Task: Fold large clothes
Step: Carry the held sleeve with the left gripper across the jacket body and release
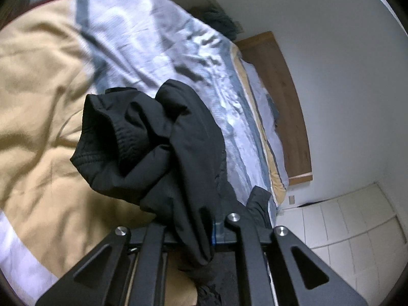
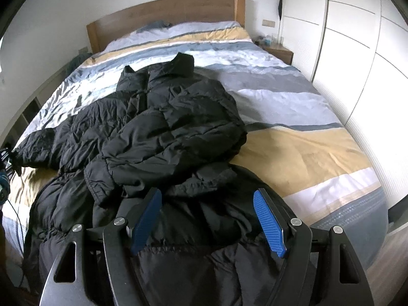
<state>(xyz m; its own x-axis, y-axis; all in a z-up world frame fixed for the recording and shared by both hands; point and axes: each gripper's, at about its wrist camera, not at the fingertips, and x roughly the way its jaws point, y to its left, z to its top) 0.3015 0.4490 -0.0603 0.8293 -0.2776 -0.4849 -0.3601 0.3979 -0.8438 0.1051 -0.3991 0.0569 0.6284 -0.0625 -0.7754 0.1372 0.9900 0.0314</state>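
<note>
A big black puffy jacket (image 2: 163, 127) lay crumpled on the bed (image 2: 306, 137). Its collar pointed to the wooden headboard (image 2: 163, 15) and its bottom edge lay close to the person, so it ran long up the bed. The left gripper (image 1: 213, 232) was squeezed shut on a sleeve (image 1: 153, 148), with the cuff sticking up past it. In the right view, that sleeve reached out to the left side of the bed. The right gripper (image 2: 207, 219) was open, its blue pads (image 2: 270, 224) apart, just above the bottom edge. It looked nearest to that edge, so it could grab there next.
</note>
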